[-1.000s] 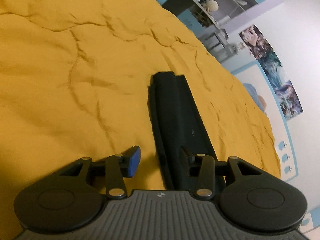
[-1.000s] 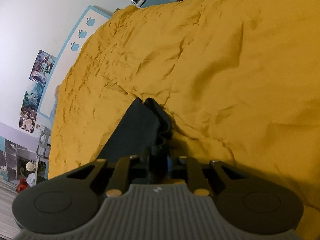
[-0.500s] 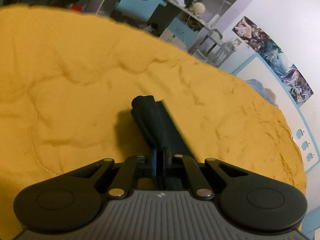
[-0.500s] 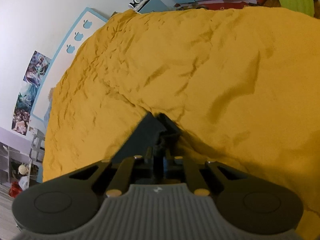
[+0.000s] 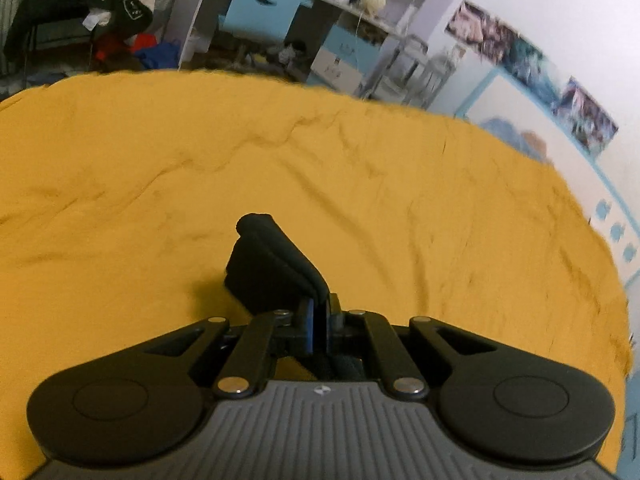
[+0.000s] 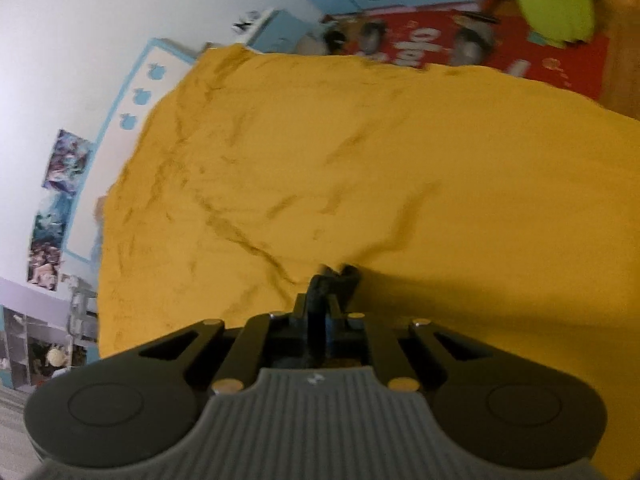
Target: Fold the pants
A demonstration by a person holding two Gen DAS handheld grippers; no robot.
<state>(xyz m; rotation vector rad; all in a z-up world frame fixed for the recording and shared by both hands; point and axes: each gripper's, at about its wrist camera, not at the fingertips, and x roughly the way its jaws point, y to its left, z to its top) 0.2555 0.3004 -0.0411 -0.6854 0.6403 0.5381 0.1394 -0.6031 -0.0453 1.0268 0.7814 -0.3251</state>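
Both tools are clamped on the dark, almost black fabric pants [image 5: 276, 268], which hang above the bed covered by a wrinkled mustard-yellow blanket [image 5: 120, 184]. In the left wrist view, the left tool [image 5: 319, 320] has its jaws closed tight on a thick folded edge of the cloth, the blue pad [image 5: 308, 322] pressing against it; the jaws have just been closing, with the fabric between them. From the grip the pants run forward and away as a doubled band with a rounded fold at the far end, casting a shadow on the blanket below. In the right wrist view, the right tool [image 6: 320, 320] is likewise clenched on a bunched bit of the same dark cloth, of which only a small knot pokes out beyond the fingertips; its jaws have also just been closing on the fabric. Past the bed's far edge in the left view stand cluttered white shelves [image 5: 360, 8] and a light blue chair back [image 5: 264, 4]. In the right view a lime-green bin [image 6: 552, 0] sits beyond the blanket, beside a red printed mat [image 6: 432, 48]. Posters [image 6: 60, 184] hang on the white wall.
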